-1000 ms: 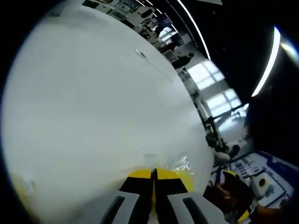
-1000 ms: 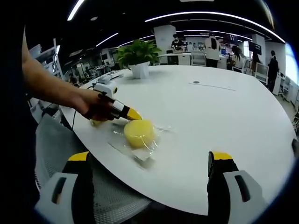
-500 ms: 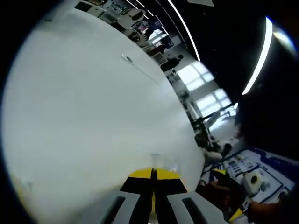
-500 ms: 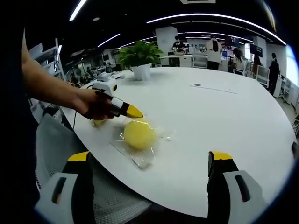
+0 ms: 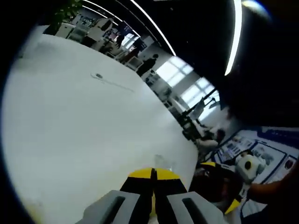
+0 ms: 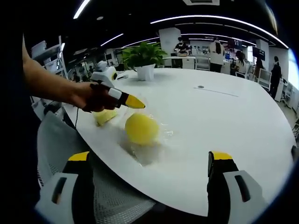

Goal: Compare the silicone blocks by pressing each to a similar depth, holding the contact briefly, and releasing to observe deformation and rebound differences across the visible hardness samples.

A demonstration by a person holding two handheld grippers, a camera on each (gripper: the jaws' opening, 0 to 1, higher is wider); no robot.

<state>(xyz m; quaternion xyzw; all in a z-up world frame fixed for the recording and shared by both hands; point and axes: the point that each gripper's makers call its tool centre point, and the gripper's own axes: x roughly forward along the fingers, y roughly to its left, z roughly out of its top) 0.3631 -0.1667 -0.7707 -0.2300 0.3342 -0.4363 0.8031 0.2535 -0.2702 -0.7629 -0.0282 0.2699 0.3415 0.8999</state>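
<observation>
In the left gripper view, the left gripper (image 5: 153,179) comes up from the bottom centre with its yellow-tipped jaws pressed together and nothing between them, over the white table (image 5: 79,130) that takes up most of the left and middle of the frame. At the lower right there's the right gripper (image 5: 223,186), partly dark and blurry, so I can't make out much of it from here. In the right gripper view, the right gripper (image 6: 152,182) has its jaws spread wide at the bottom left and bottom right corners, holding nothing. A round yellow silicone block (image 6: 141,128) sits left of centre on the table, on some clear plastic wrap (image 6: 154,140). A second, paler yellow block (image 6: 105,116) lies just to its left, near the table edge. The person's hand (image 6: 88,96) reaches in from the left with the closed left gripper, whose yellow tip sits just above the round block; looks like it's not touching, hard to be sure. A potted plant (image 6: 143,56) stands at the upper middle, well behind.
</observation>
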